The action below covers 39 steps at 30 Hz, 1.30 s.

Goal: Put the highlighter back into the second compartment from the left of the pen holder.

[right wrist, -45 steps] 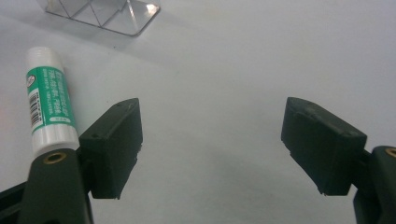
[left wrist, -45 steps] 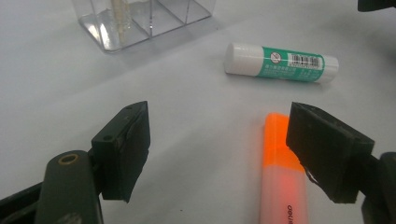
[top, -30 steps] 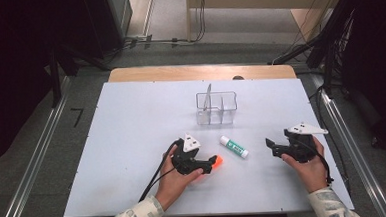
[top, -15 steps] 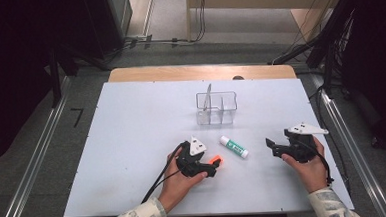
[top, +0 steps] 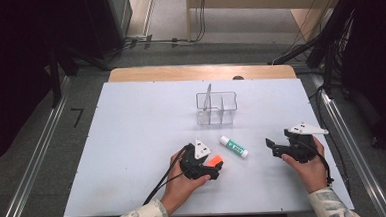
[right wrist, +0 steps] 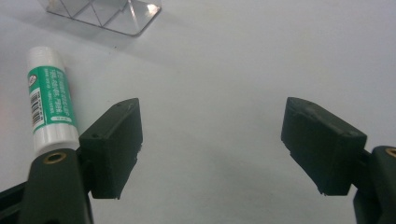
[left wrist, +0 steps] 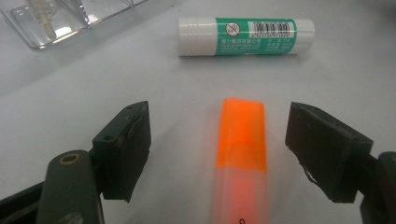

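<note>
An orange highlighter (left wrist: 242, 154) lies flat on the white table, also seen in the high view (top: 214, 161). My left gripper (left wrist: 224, 126) is open, one jaw on each side of the highlighter's cap end, with a gap on both sides; from above it (top: 213, 167) is low at the table's front middle. Just beyond lies a white and green glue stick (left wrist: 245, 35) (top: 234, 147) (right wrist: 49, 98). My right gripper (right wrist: 210, 135) is open over bare table, at the front right (top: 272, 148), with the glue stick to its left.
A clear plastic divided organiser (top: 217, 108) (left wrist: 56, 18) (right wrist: 102, 11) stands past the glue stick near mid-table, with a thin pale stick (top: 208, 95) upright in its left compartment. The white board (top: 132, 141) ends just behind my hands; metal rails run along both sides.
My left gripper has slid to the right, so its open jaws now flank the orange highlighter. The right gripper has stayed where it was.
</note>
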Motion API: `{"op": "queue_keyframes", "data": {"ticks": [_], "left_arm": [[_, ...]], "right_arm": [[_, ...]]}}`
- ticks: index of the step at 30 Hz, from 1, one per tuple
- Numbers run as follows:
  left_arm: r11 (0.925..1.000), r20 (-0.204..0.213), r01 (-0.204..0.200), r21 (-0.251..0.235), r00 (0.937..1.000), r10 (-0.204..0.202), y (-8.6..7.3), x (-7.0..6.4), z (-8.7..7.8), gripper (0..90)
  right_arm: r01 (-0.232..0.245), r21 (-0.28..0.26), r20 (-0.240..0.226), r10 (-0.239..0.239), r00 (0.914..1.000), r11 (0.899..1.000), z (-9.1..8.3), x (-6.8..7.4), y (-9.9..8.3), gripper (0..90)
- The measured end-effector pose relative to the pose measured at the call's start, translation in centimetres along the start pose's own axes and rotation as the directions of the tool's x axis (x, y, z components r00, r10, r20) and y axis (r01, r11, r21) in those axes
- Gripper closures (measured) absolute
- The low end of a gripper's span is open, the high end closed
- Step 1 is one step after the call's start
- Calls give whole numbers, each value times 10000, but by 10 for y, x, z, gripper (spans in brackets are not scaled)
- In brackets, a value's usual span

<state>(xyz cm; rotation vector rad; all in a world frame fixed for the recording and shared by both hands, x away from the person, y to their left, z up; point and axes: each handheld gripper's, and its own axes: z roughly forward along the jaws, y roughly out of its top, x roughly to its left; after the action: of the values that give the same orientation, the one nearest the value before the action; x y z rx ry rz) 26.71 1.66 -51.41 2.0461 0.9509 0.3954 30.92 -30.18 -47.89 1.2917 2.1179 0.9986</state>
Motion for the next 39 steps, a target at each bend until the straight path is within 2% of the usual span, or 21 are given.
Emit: {"op": "queue_keyframes", "data": {"ticks": [11, 18, 24, 28, 39], "left_arm": [[9998, 24, -182, 55, 9998, 182, -2, -7, 4, 299], [9999, 5, -143, 35, 9999, 143, -2, -8, 5, 358], [9995, -31, -290, 97, 9996, 291, -2, -10, 6, 413], [9980, -36, -561, 279, 9984, 562, -2, -13, 7, 436], [9964, -133, -789, 296, 9968, 793, -3, -18, 7, 541]], "right_arm": [[4, -9, -9, -4, 10000, 10000, 0, 0, 0, 196], [-28, -9, 15, 28, 10000, 10000, -1, 0, 0, 196], [-1, -7, 3, 1, 10000, 10000, 0, 0, 0, 196], [4, -6, -6, -5, 10000, 10000, 0, 0, 0, 196], [12, -2, -5, -12, 10000, 10000, 0, 1, 0, 196]]}}
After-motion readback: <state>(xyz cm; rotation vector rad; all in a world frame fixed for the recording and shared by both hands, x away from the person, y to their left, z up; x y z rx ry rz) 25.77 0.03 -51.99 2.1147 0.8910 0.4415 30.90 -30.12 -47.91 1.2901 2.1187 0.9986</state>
